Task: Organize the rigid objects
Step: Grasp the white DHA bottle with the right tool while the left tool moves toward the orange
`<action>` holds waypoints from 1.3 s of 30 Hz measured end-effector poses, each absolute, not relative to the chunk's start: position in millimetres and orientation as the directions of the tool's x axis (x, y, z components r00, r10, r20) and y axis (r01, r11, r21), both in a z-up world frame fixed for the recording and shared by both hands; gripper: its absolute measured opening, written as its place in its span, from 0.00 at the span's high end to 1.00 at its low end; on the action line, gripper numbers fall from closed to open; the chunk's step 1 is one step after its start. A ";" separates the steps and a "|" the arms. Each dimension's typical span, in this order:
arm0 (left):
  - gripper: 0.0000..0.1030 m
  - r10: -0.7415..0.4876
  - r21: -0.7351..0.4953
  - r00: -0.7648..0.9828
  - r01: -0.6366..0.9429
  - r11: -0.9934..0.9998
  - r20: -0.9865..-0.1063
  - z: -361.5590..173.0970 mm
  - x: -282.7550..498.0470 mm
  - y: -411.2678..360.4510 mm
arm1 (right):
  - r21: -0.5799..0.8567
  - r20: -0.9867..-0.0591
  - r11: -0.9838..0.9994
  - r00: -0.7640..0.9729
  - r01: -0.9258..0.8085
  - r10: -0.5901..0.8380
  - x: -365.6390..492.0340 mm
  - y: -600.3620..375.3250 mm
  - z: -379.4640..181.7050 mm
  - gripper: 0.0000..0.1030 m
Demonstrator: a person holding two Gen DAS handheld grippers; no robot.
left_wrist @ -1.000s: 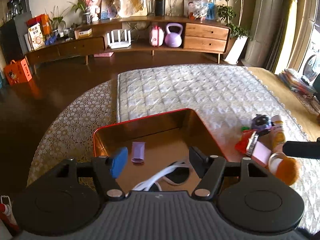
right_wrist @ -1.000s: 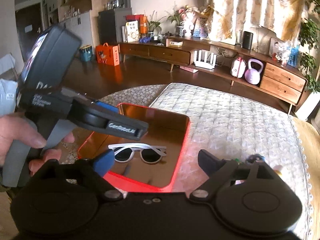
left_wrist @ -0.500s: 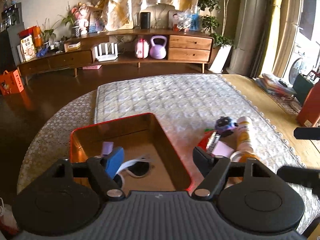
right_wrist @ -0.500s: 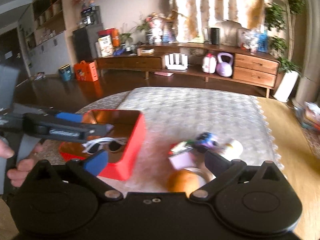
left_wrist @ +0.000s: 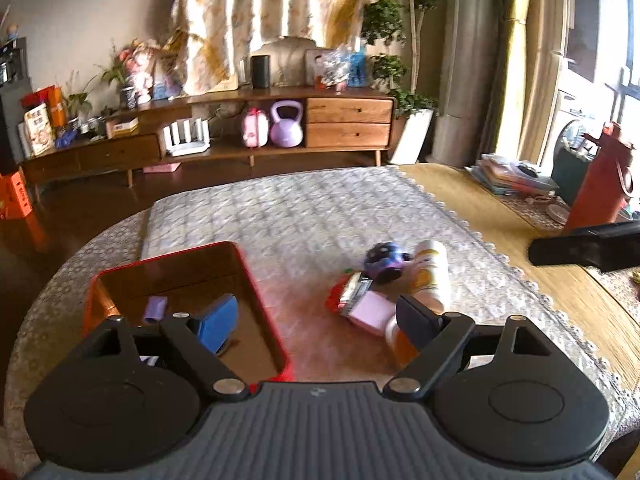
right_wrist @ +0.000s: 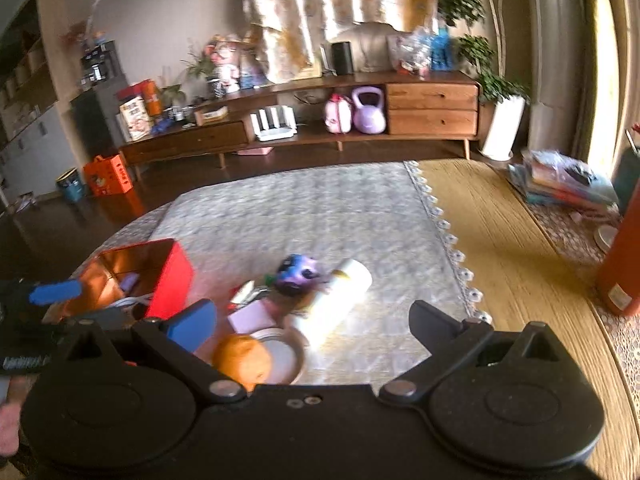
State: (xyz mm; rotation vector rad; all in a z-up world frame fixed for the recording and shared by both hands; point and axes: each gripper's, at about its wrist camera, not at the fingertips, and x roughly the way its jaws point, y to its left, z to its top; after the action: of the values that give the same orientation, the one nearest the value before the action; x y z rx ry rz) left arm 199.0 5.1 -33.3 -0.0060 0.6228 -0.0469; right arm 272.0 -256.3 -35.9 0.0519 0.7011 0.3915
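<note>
Both views have swung rightward since a second ago, off the red box (left_wrist: 264,304) and toward our pile of small things on the quilted bench (left_wrist: 304,216). We see a white tube (right_wrist: 340,300), a purple toy (right_wrist: 296,274), a pink card (left_wrist: 370,312) and an orange ball (right_wrist: 242,360) lying touching one another, just right of the box. Our left claw (left_wrist: 316,320) has just been opening, empty. Our right claw (right_wrist: 316,320) stands wide apart above the pile, gripping nothing. Any writing is too blurred to read.
</note>
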 end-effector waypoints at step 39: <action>0.16 -0.132 -0.018 0.737 0.160 0.987 -0.663 -113.0 249.5 -70.8 | 0.212 -0.763 0.949 0.567 -0.233 0.309 384.4 -208.2 -126.7 0.13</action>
State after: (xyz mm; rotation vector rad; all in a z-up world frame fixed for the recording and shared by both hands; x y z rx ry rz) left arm 249.5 -70.8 -113.0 0.0411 0.7245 -0.1600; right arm 384.4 -208.2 -126.7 0.0906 0.9136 0.3192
